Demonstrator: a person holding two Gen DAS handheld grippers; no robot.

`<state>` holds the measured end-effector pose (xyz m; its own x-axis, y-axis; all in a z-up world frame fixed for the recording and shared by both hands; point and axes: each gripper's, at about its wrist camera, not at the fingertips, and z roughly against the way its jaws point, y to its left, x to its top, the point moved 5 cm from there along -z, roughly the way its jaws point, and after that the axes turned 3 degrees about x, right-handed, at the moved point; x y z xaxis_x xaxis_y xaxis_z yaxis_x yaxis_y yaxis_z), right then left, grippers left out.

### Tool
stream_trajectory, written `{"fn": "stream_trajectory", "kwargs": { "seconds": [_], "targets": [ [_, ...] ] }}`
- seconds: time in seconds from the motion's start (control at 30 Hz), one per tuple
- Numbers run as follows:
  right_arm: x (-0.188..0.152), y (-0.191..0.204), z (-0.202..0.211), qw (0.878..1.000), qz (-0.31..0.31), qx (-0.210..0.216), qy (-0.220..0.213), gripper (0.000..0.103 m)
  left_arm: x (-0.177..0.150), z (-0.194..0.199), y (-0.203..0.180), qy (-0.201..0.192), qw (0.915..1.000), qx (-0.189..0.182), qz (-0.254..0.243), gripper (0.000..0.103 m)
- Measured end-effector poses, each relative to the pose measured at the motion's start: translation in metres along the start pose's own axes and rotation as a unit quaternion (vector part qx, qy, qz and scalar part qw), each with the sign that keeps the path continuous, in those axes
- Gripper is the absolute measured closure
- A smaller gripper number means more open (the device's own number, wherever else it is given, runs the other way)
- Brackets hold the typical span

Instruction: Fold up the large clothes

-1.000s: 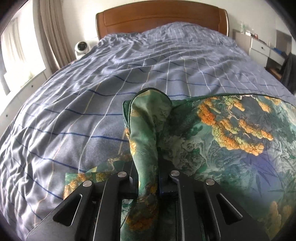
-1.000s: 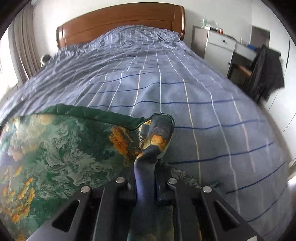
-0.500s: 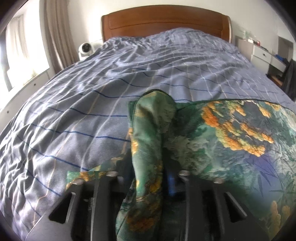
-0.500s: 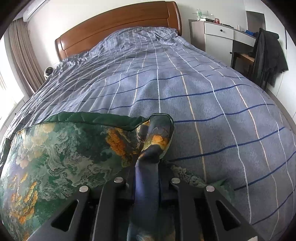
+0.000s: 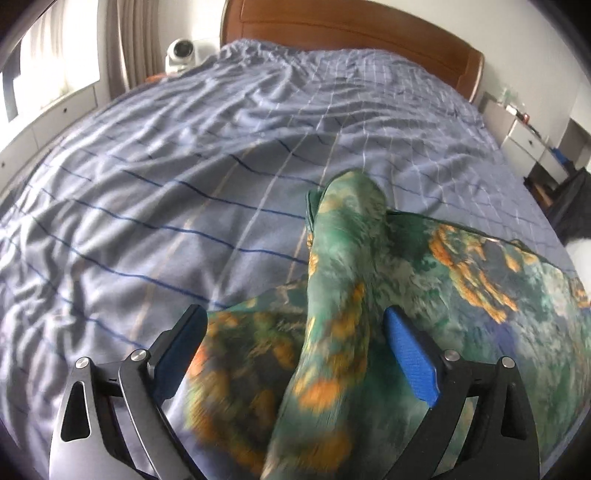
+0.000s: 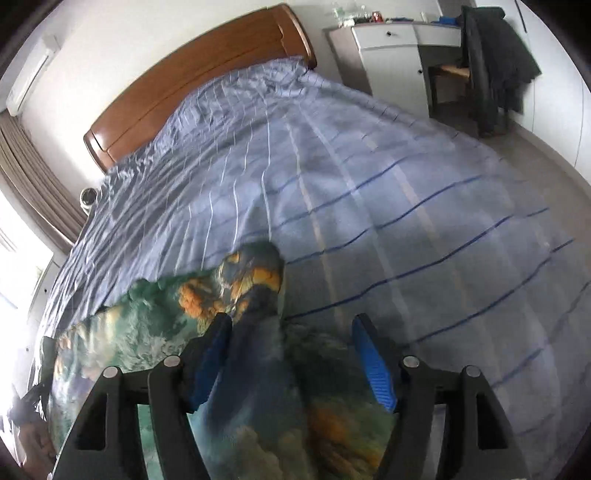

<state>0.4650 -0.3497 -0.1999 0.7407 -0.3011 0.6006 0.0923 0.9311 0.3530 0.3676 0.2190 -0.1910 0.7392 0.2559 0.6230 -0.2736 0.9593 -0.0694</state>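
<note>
A large green garment with orange and blue print point(image 5: 461, 280) lies on the bed; it also shows in the right wrist view point(image 6: 140, 332). My left gripper point(image 5: 295, 321) is open, its blue pads apart on either side of a raised fold of the garment's corner point(image 5: 343, 251). My right gripper point(image 6: 291, 328) is open too, with another raised corner fold point(image 6: 255, 280) standing between its pads, close to the left pad. Neither pad pair presses the cloth.
The bed has a blue-grey checked cover point(image 5: 184, 166) and a wooden headboard point(image 5: 351, 33). A white camera point(image 5: 179, 53) stands at the bed's far left. A white dresser point(image 6: 388, 48) and a chair with a dark coat point(image 6: 491, 62) stand to the right.
Both grippers have opened and let go of the garment corners they held pinched. The folds still stand up between the pads. Both views have tilted and shifted.
</note>
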Motion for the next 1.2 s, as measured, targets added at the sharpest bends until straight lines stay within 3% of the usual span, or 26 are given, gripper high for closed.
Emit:
{"fn": "stream_trajectory", "kwargs": {
  "seconds": [0.2, 0.43, 0.7, 0.83, 0.93, 1.0, 1.2],
  "targets": [
    [0.002, 0.025, 0.076, 0.995, 0.085, 0.011, -0.046, 0.034, -0.027, 0.065, 0.005, -0.039, 0.9988, -0.018, -0.023, 0.005],
    [-0.060, 0.062, 0.119, 0.986, 0.151, 0.064, -0.014, 0.034, -0.064, 0.106, -0.004, -0.057, 0.9973, -0.031, -0.036, 0.004],
    [-0.127, 0.085, 0.123, 0.981, 0.177, 0.080, 0.021, 0.034, -0.082, 0.115, -0.071, -0.034, 0.9908, -0.077, -0.106, 0.004],
    [-0.140, 0.090, 0.132, 0.981, 0.168, 0.095, 0.019, 0.034, -0.088, 0.118, -0.124, -0.018, 0.9802, -0.118, -0.158, 0.004],
    [-0.147, 0.094, 0.145, 0.981, 0.166, 0.104, 0.010, 0.034, -0.093, 0.108, -0.167, 0.006, 0.9673, -0.149, -0.205, 0.004],
    [-0.153, 0.096, 0.155, 0.981, 0.164, 0.108, 0.007, 0.034, -0.096, 0.098, -0.183, 0.019, 0.9635, -0.153, -0.219, 0.004],
    [-0.162, 0.097, 0.194, 0.979, 0.170, 0.111, -0.027, 0.034, -0.066, 0.061, -0.214, 0.040, 0.9673, -0.147, -0.203, 0.004]
  ]
}}
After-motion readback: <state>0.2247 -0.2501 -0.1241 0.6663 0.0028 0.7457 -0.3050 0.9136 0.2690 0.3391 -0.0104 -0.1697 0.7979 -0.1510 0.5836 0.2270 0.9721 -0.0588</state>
